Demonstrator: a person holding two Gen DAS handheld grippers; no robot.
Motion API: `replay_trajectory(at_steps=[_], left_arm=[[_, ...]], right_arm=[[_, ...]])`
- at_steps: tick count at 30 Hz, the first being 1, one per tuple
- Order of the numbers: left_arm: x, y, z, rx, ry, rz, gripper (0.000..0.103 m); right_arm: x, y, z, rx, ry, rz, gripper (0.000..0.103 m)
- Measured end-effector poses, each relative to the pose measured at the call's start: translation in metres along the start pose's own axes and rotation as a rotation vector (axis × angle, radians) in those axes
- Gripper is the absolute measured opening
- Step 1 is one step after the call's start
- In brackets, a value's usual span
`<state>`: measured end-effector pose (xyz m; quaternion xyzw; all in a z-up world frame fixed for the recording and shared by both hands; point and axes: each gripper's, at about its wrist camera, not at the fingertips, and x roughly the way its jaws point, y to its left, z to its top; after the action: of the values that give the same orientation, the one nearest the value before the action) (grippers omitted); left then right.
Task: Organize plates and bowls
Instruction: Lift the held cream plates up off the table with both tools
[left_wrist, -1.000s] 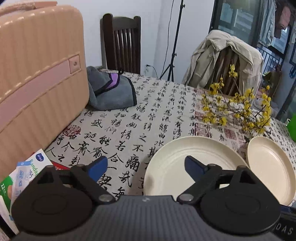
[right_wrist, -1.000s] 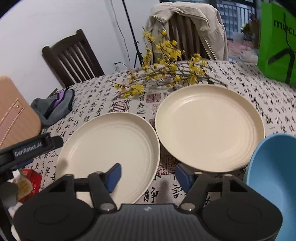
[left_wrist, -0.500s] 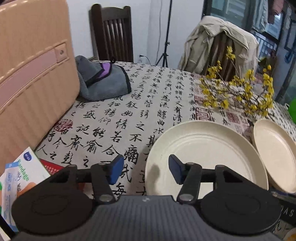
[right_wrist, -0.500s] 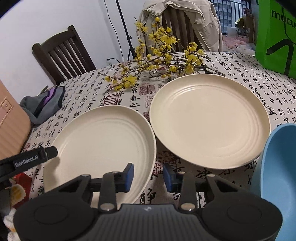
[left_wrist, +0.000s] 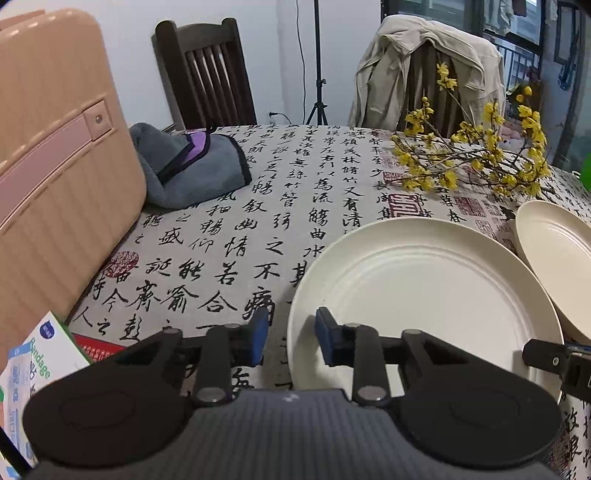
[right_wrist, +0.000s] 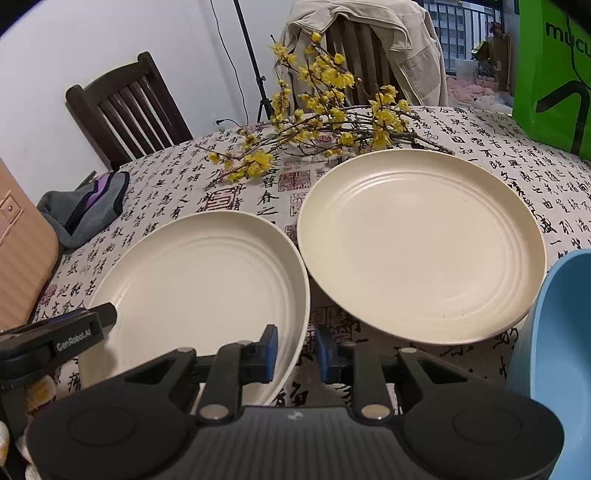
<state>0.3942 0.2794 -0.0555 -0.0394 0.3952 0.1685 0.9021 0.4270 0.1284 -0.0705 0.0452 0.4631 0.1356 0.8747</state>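
I have both claws narrowing astride the near plate (right_wrist: 199, 280): left claw (left_wrist: 290, 341) and right claw (right_wrist: 295, 354) straddle its rim, unclamped; next I pinch, lift.

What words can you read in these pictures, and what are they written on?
"GenRobot.AI": black left gripper, seen by the right wrist camera.
"Bandage", first letter partly cut off: white and green paper box.
"mucu", cut off: bright green bag.
Black brush characters and red seals: white tablecloth; I can't read them.
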Motion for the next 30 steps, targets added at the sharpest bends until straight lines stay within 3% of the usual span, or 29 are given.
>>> replay_trajectory(at_steps=[8,30], left_arm=[[0.002,-0.004,-0.001,0.022,-0.015,0.003,0.026],[0.004,-0.012,-0.002,0.03,-0.027,0.03,0.025]], right_arm=[[0.0,0.005,-0.002,-0.028,-0.013,0.001,0.015],[-0.003,0.013,-0.008,-0.128,-0.052,-0.023,0.016]])
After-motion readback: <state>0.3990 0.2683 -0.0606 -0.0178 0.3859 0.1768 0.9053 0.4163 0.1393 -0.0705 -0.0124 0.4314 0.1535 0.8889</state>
